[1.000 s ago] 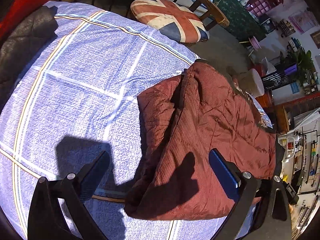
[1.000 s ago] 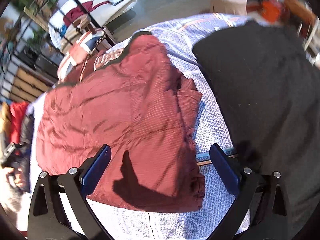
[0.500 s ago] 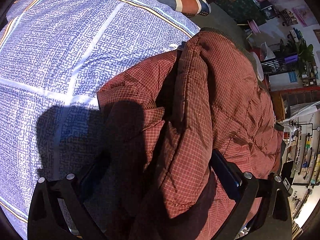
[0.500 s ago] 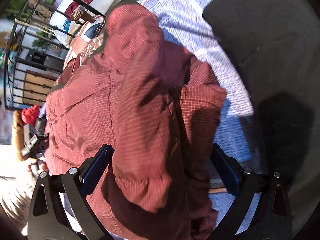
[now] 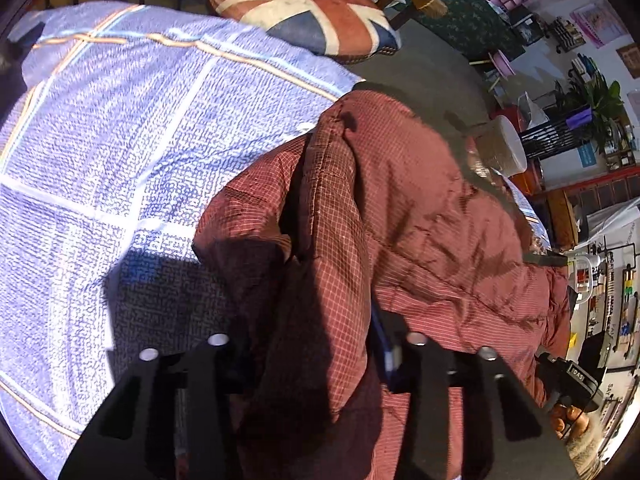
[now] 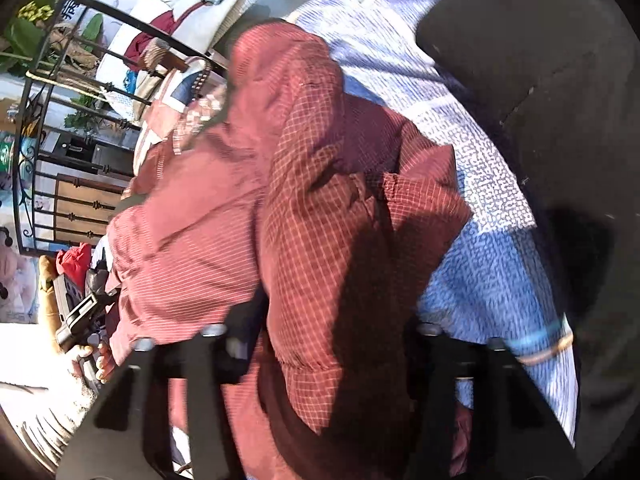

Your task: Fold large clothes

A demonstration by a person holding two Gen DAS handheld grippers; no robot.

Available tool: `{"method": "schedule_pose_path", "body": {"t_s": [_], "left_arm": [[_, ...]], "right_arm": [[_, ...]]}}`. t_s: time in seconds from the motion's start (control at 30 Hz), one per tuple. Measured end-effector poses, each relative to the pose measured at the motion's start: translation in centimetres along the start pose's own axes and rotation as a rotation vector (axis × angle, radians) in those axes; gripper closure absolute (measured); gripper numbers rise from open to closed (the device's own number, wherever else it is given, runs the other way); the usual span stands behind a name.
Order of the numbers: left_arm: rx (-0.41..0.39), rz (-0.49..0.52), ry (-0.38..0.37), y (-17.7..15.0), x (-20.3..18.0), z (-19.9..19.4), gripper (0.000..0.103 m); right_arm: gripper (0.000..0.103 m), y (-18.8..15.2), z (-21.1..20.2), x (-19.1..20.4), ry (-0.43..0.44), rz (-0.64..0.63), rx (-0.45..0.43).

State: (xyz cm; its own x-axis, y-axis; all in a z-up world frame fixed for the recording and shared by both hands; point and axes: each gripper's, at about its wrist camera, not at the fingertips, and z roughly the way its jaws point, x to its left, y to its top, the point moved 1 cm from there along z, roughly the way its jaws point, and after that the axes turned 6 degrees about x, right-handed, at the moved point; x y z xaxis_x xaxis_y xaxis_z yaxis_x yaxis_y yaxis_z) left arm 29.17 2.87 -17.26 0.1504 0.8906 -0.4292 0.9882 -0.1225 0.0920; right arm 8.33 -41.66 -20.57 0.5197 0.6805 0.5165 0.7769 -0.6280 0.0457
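Observation:
A dark red checked padded jacket lies folded on a blue patterned bedsheet. In the left wrist view my left gripper is closing, its jaws pinching a raised fold at the jacket's near edge, with the blue pad against the cloth. In the right wrist view the jacket fills the middle. My right gripper is closing on another bunched fold at its near edge. Both fingertips are partly buried in fabric.
A black garment covers the sheet at the right. A Union Jack cushion sits on a chair beyond the bed. A person's hand holds the other gripper's handle at the lower right. Shelves and plants line the room.
Both grippers moved down onto the jacket's near edge. Their jaws went from wide open to pinched on folds of the cloth, which now bunches up between the fingers.

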Motion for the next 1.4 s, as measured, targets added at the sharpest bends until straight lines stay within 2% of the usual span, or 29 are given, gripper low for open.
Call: {"method": "schedule_pose_path", "body": {"t_s": [0.13,0.3,0.43,0.5,0.63,0.77,0.9,1.0,1.03,1.1,1.13,1.17,1.2,1.27,1.33,1.4], "left_arm": [[-0.041,0.052,-0.008,-0.1,-2.0,-2.9,0.077],[-0.1,0.208,-0.02,0.8,-8.0,-6.5,0.081],[-0.178,0.378,-0.034,1.8,-16.4,-9.4,0.081],[-0.22,0.451,-0.069,2.1,-20.9,-10.5,0.081],[-0.254,0.578,-0.154,2.7,-30.5,-10.7,0.081],[-0.229,0.736,-0.232,1.6,-42.3,-7.4,0.081],[-0.132,0.847,-0.286,-1.8,-51.9,-1.8,0.081],[-0.022,0.925,-0.251,-4.9,-56.9,4.8,0.079],[0.024,0.955,-0.205,-6.0,-58.3,8.0,0.077],[0.058,0.974,-0.076,-7.4,-59.6,12.9,0.075],[0.034,0.976,0.007,-7.7,-60.0,14.8,0.072],[0.017,0.969,0.056,-7.6,-60.1,15.9,0.065],[0.016,0.937,0.079,-7.0,-59.9,16.9,0.062],[0.025,0.87,0.046,-5.4,-59.4,17.6,0.053],[0.001,0.832,0.055,-3.9,-58.7,17.4,0.049],[-0.033,0.821,0.082,-2.8,-58.4,17.1,0.048]], "right_arm": [[0.075,-1.0,-2.2,2.0,0.021,-0.007,-0.023],[0.079,-3.2,-6.1,5.7,0.068,-0.093,-0.066],[0.082,-4.8,-10.5,7.3,0.08,-0.111,-0.123],[0.082,-5.5,-13.7,7.4,0.102,-0.095,-0.182],[0.083,-7.1,-22.0,4.3,0.115,-0.006,-0.332],[0.083,-9.6,-29.2,-0.9,0.077,0.155,-0.505],[0.082,-13.5,-33.9,-5.8,0.012,0.336,-0.666],[0.082,-16.5,-34.5,-10.3,0.0,0.501,-0.717],[0.082,-17.8,-34.1,-12.2,-0.014,0.566,-0.726],[0.081,-20.0,-32.4,-15.6,-0.024,0.681,-0.713],[0.081,-20.8,-31.0,-16.7,-0.02,0.735,-0.697],[0.08,-21.8,-29.7,-18.0,-0.024,0.779,-0.682],[0.078,-22.9,-28.5,-19.5,-0.025,0.821,-0.673],[0.075,-24.5,-26.4,-21.3,0.028,0.866,-0.672],[0.071,-25.3,-25.4,-22.6,0.105,0.901,-0.676],[0.071,-24.9,-24.5,-22.5,0.129,0.906,-0.671]]}}
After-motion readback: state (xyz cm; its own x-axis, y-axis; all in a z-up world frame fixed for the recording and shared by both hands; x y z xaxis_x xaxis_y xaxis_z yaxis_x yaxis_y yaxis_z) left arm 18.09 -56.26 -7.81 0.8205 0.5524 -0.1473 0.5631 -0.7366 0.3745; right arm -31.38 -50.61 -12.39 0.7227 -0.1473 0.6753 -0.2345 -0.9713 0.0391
